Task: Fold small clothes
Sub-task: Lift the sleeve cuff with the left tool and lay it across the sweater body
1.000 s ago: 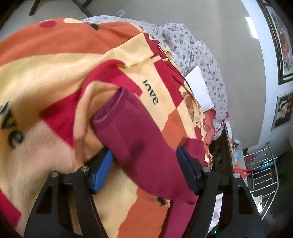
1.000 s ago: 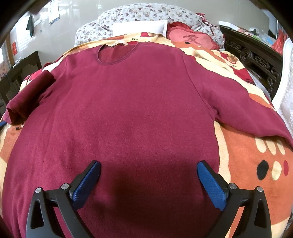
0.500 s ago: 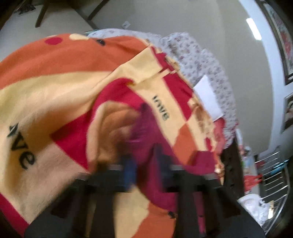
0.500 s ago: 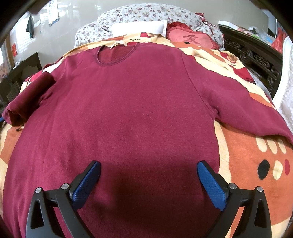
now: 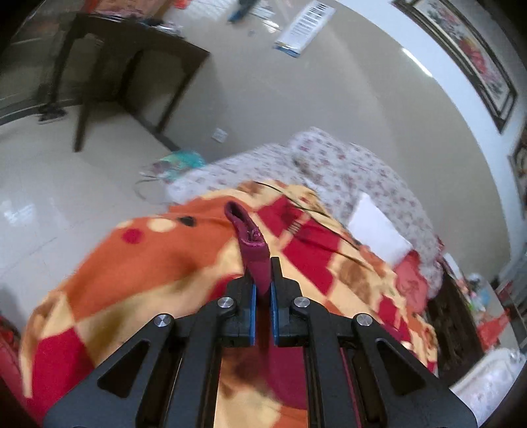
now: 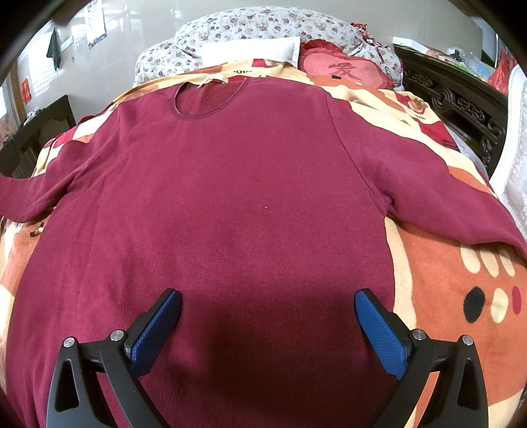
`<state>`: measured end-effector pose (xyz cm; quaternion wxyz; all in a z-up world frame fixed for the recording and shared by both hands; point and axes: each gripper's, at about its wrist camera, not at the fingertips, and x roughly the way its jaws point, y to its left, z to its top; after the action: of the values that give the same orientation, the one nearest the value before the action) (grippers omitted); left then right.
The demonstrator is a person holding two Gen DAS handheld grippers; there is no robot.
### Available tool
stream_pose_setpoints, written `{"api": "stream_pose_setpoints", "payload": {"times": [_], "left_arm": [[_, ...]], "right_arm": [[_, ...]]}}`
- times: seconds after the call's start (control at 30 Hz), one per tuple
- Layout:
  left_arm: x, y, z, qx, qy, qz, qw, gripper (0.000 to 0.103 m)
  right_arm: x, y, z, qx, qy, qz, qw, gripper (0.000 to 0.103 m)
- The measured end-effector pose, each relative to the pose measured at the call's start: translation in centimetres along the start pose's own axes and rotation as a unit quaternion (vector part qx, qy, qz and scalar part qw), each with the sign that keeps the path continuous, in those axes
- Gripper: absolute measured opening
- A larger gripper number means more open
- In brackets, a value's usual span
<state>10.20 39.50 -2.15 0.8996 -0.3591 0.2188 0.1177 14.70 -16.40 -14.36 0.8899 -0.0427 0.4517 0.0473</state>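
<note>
A maroon long-sleeved shirt [image 6: 237, 197] lies flat, front up, on a patterned orange, red and cream blanket [image 6: 454, 296], neckline at the far end. My right gripper [image 6: 267, 324] is open and empty, hovering over the shirt's lower middle. My left gripper [image 5: 262, 298] is shut on the shirt's left sleeve [image 5: 252, 250] near the cuff and holds it lifted off the blanket [image 5: 148, 263]. In the right wrist view the left sleeve [image 6: 29, 197] runs out past the left edge. The right sleeve [image 6: 444, 200] lies spread out to the right.
Floral bedding [image 6: 263, 29], a white pillow [image 6: 250, 51] and a red cushion [image 6: 342, 69] lie at the head of the bed. A dark carved wooden frame [image 6: 461, 105] stands on the right. A dark table [image 5: 125, 62] stands on the tiled floor beyond the bed's left side.
My left gripper closed on the left sleeve and lifted it; its view swung up toward the floor and wall. The sleeve now stretches out leftward. The right gripper stayed still.
</note>
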Motion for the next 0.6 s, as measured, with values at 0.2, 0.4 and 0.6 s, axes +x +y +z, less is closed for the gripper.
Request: {"api": "stream_pose_setpoints", "payload": {"times": [0.2, 0.4, 0.6], "left_arm": [[2.7, -9.1, -4.7, 0.053, 0.064, -0.130, 0.9881, 0.005], [8.3, -22.7, -15.0, 0.130, 0.158, -0.243, 0.9482, 0.005], [12.7, -31.3, -24.3, 0.189, 0.251, -0.280, 0.9071, 0.005]], "right_arm": [[-0.1, -0.1, 0.0, 0.000, -0.001, 0.000, 1.000, 0.103], [-0.2, -0.2, 0.0, 0.002, -0.002, 0.004, 1.000, 0.103], [-0.2, -0.4, -0.2, 0.009, -0.008, 0.012, 1.000, 0.103]]}}
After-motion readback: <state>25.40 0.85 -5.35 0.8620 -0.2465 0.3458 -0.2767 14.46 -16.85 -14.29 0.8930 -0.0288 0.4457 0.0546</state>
